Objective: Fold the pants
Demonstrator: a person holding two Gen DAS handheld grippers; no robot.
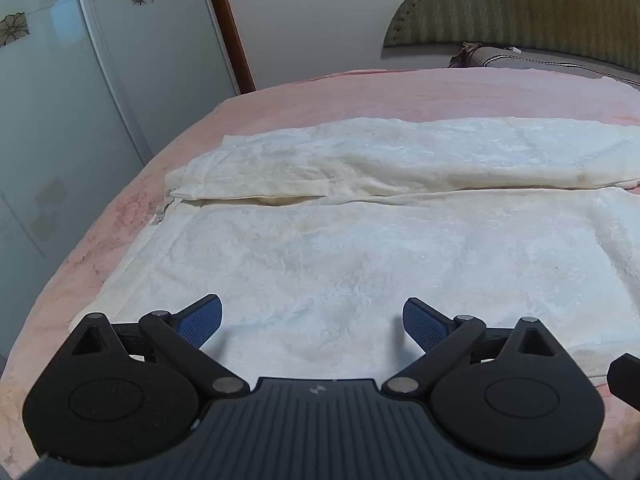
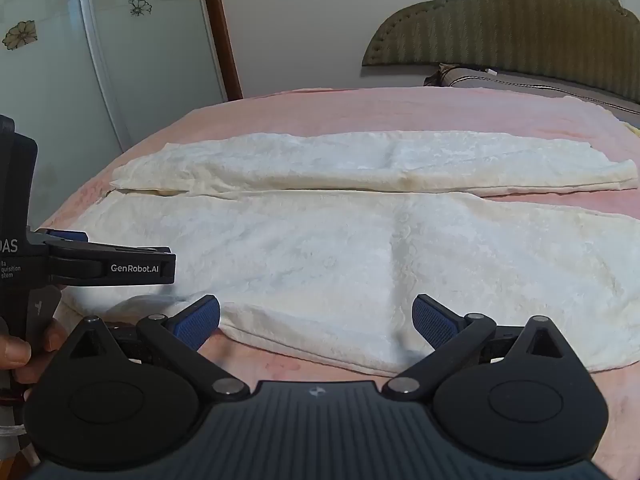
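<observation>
White pants [image 1: 340, 248] lie flat on the pink bed cover [image 1: 360, 92], waist at the left and both legs running to the right. My left gripper [image 1: 312, 320] is open and empty, just above the near leg by the waist. In the right wrist view the pants [image 2: 340, 248] show full length. My right gripper [image 2: 316, 318] is open and empty at the near edge of the near leg. The left gripper [image 2: 104, 266] also shows there, at the left over the waist end.
A padded olive headboard [image 2: 520, 28] and a grey pillow [image 2: 540, 84] are at the far right. Glass wardrobe doors with flower decals [image 1: 80, 80] stand to the left, past the bed's edge. A bare wall is behind the bed.
</observation>
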